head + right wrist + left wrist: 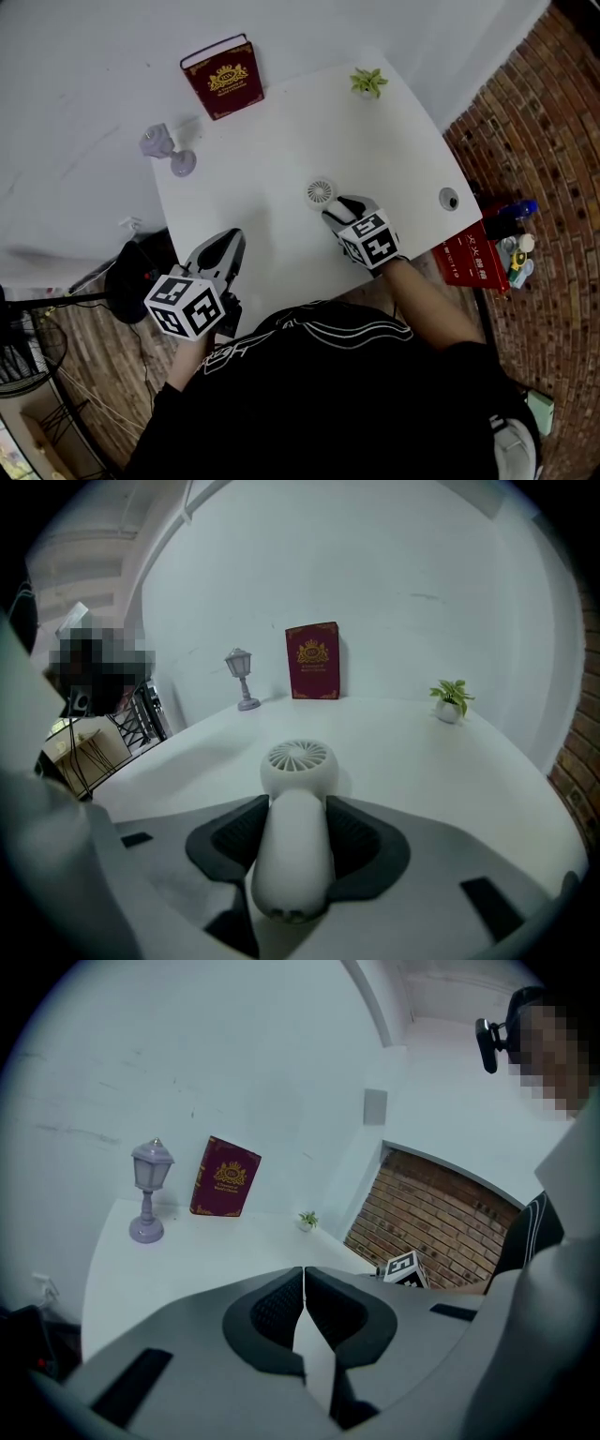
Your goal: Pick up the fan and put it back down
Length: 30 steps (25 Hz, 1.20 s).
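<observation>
A small white hand fan with a round grilled head is held by its handle in my right gripper, near the middle of the white table. The dark pads press on both sides of the handle. The head hangs low over the tabletop; whether it touches I cannot tell. My right gripper is shut on the fan. My left gripper sits at the table's front left edge, and its jaws meet with nothing between them.
A dark red book stands at the back edge, a lilac lantern lamp at the back left, and a small potted plant at the back right. A round dark thing lies by the right edge. A red box and bottles stand beside the table.
</observation>
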### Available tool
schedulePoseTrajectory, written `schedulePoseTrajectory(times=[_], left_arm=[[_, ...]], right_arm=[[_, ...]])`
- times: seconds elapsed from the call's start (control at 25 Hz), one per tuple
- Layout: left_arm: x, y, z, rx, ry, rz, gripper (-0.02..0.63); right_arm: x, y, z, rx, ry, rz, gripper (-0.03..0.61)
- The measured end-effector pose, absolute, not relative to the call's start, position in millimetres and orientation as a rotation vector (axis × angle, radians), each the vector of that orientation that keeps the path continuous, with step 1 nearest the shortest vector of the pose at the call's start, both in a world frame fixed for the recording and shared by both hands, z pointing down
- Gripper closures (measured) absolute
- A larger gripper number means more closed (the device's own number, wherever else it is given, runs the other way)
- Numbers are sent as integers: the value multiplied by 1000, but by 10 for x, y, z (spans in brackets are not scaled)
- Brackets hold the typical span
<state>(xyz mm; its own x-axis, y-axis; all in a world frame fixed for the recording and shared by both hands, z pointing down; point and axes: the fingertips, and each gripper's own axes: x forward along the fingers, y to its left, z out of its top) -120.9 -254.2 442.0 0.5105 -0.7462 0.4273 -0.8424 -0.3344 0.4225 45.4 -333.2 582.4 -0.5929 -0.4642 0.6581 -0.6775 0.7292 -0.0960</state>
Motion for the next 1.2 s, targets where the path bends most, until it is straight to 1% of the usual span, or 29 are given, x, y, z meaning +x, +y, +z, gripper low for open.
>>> schedulePoseTrajectory(times=[0.44,0.64,0.72,0.8,0.96,1.12,1.2], left_arm=[[-1209,-2588,4528,2136,-1284,201,581],[-1163,-2590,4470,2160,-1272,197,581],[-1129,-2587,4429,2171,-1266,195,581],[-1083,-2594,4362,2190,-1262,192,581],[-971,-2579,4212,2232,-1247,206,581],[-899,-2536,4058,2273,-1217,206,581],[-891,-2502,3976,2281,-1200,189,581]], right_arm=[[552,-3297,5916,885,-2253,452,376],[558,-3321,5746,892,-2298,453,315],[574,-3313,5624,898,-2324,444,301],[573,-3295,5442,901,-2378,446,299],[509,-3190,4920,887,-2589,530,312],[435,-3094,4394,871,-2762,562,374],[396,-3039,4127,890,-2834,578,392]])
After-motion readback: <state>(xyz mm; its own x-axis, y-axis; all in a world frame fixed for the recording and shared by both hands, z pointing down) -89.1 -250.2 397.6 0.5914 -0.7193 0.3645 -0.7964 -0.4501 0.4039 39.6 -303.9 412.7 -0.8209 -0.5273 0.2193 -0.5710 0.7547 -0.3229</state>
